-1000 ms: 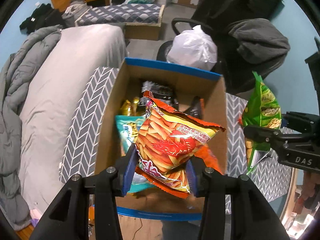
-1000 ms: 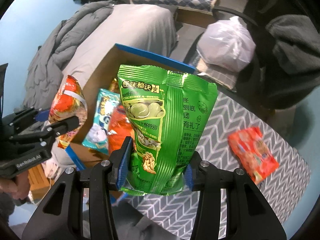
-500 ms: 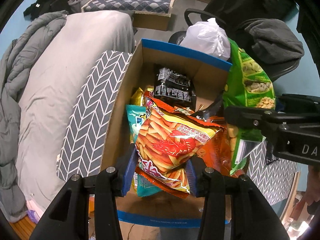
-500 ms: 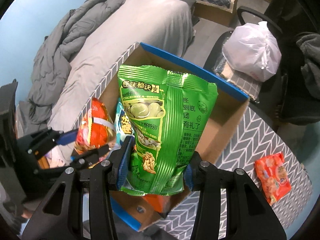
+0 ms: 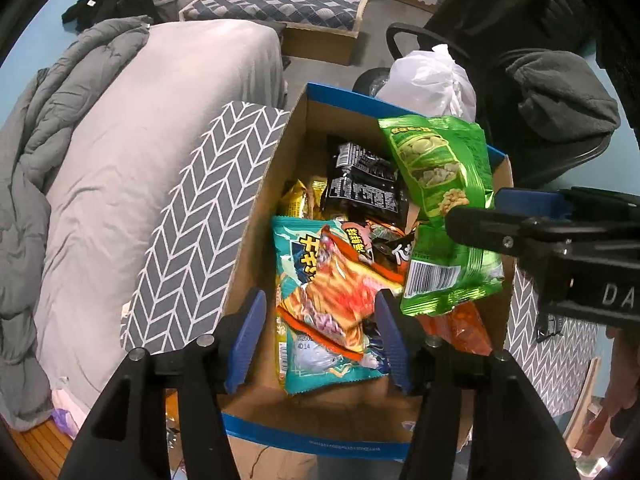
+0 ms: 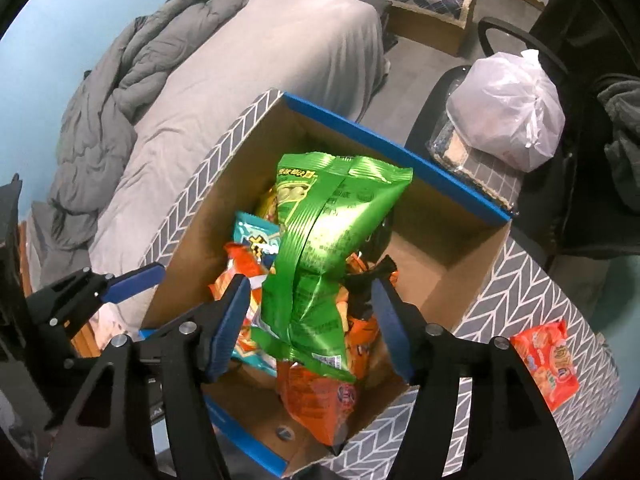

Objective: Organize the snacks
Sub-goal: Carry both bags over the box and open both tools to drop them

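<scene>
A cardboard box with a blue rim point(image 5: 360, 96) point(image 6: 400, 152) holds several snack bags. My left gripper point(image 5: 320, 340) hangs over its near end with jaws opening. The orange chips bag point(image 5: 336, 300) is blurred between the pads and free of them, dropping onto a teal bag point(image 5: 292, 256). My right gripper point(image 6: 310, 328) is over the box too, jaws opening. The green pea-snack bag point(image 6: 320, 248) point(image 5: 440, 184) stands loose between its pads, sagging onto the pile. The right gripper's finger point(image 5: 520, 240) shows at the right of the left wrist view.
The box sits on a grey chevron-patterned table point(image 6: 520, 300), where a red snack packet point(image 6: 546, 360) lies to the right. A bed with grey bedding point(image 5: 120, 160) is on the left. A white plastic bag point(image 6: 508, 120) and a dark chair point(image 5: 560, 100) stand beyond the box.
Both grippers have opened and let go of their bags. The orange bag and the green bag have dropped into the box. The right gripper moved over the box from the right.
</scene>
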Action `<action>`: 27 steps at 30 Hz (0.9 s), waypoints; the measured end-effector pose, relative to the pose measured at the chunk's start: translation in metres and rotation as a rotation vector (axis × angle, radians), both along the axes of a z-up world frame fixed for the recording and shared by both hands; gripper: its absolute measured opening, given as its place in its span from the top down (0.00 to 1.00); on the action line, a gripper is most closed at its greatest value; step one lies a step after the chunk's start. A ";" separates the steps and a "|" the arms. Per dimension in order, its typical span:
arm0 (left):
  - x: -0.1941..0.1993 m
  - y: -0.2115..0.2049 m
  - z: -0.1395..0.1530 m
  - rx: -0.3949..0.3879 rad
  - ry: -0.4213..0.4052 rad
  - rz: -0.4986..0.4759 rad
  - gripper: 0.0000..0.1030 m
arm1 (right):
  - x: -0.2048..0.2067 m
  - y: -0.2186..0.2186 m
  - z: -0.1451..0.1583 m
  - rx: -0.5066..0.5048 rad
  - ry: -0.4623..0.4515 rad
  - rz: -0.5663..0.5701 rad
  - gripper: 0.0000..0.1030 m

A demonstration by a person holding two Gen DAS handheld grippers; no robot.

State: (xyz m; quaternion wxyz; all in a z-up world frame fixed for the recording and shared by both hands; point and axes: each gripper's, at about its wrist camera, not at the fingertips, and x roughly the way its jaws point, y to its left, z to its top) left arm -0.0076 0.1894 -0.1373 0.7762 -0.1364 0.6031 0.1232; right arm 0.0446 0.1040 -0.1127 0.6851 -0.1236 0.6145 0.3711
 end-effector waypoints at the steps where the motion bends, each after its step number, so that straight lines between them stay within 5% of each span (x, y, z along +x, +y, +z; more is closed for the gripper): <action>1: -0.001 -0.001 0.002 0.003 0.001 -0.002 0.43 | 0.001 -0.001 0.001 0.001 -0.001 -0.003 0.38; 11: -0.004 -0.015 0.023 0.010 -0.030 -0.009 0.35 | 0.011 -0.020 0.022 0.034 -0.048 -0.061 0.26; 27: 0.003 -0.061 0.052 -0.005 -0.056 -0.064 0.35 | 0.021 -0.073 0.042 0.027 -0.103 -0.085 0.26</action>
